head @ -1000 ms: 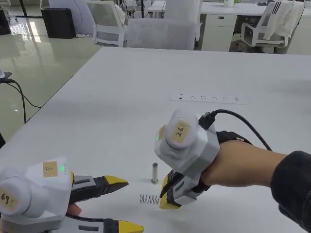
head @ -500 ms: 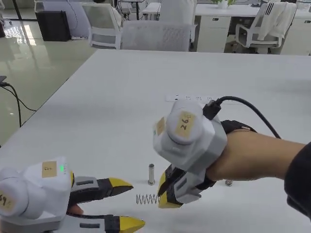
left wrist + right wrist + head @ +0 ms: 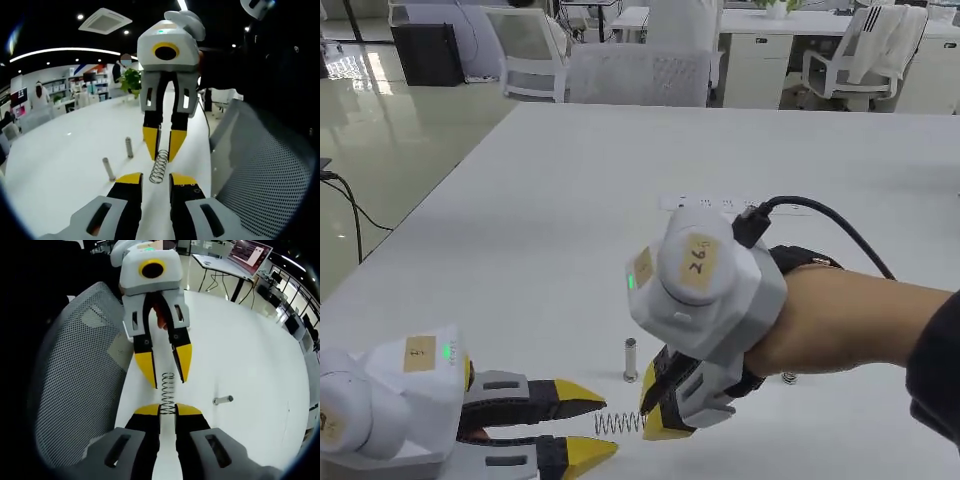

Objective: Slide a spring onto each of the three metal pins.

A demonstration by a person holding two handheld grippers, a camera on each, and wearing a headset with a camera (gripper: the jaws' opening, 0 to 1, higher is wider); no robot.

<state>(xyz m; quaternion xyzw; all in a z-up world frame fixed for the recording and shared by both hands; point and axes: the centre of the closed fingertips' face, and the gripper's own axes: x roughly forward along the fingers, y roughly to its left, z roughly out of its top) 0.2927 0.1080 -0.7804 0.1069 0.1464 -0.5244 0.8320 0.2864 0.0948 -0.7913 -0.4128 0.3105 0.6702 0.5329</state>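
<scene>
Spring (image 3: 618,424) — far end behind right tool (image 3: 657,417)

One spring (image 3: 620,423); two metal pins in the left gripper view, a nearer pin (image 3: 108,169) and a farther pin (image 3: 129,147); two sets of tongs, left tongs (image 3: 603,424) and right tongs (image 3: 168,410); one worktop (image 3: 570,200); one power strip (image 3: 672,203).

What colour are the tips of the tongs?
Yellow. The right gripper view shows it best, on the left tongs and on the right tongs gripping the spring.
</scene>
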